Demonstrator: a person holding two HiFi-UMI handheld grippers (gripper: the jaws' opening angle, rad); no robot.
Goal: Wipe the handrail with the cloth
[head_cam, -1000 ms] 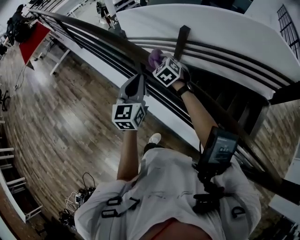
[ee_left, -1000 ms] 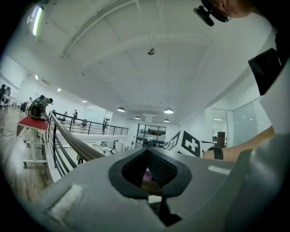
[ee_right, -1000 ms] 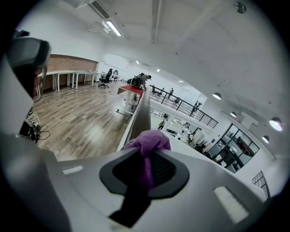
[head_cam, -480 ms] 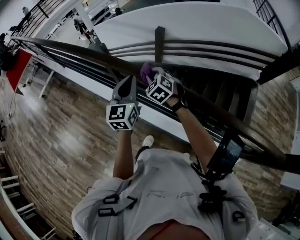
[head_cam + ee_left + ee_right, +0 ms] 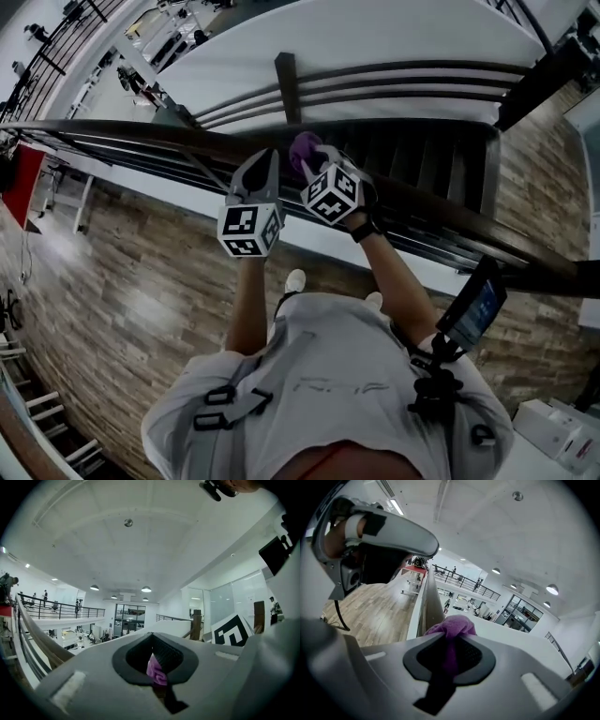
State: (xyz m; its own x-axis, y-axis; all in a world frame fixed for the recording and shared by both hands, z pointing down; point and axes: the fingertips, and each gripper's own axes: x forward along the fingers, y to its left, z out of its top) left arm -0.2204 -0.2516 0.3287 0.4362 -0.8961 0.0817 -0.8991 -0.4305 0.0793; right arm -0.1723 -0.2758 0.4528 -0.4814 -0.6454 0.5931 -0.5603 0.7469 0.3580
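From the head view, the purple cloth (image 5: 302, 148) is sitting bunched on the dark handrail (image 5: 141, 136). The right gripper (image 5: 312, 157) is clamping it, and the left gripper (image 5: 266, 157) is hovering just beside. In the left gripper view, closed jaws are pinching a purple scrap. In the right gripper view, jaws are squeezing the wad; being soft and light, it is probably best gripped mid-bunch.

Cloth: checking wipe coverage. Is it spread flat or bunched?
Bunched: the purple cloth is a wad pinched in the right gripper, whose jaws are shut, at the handrail.
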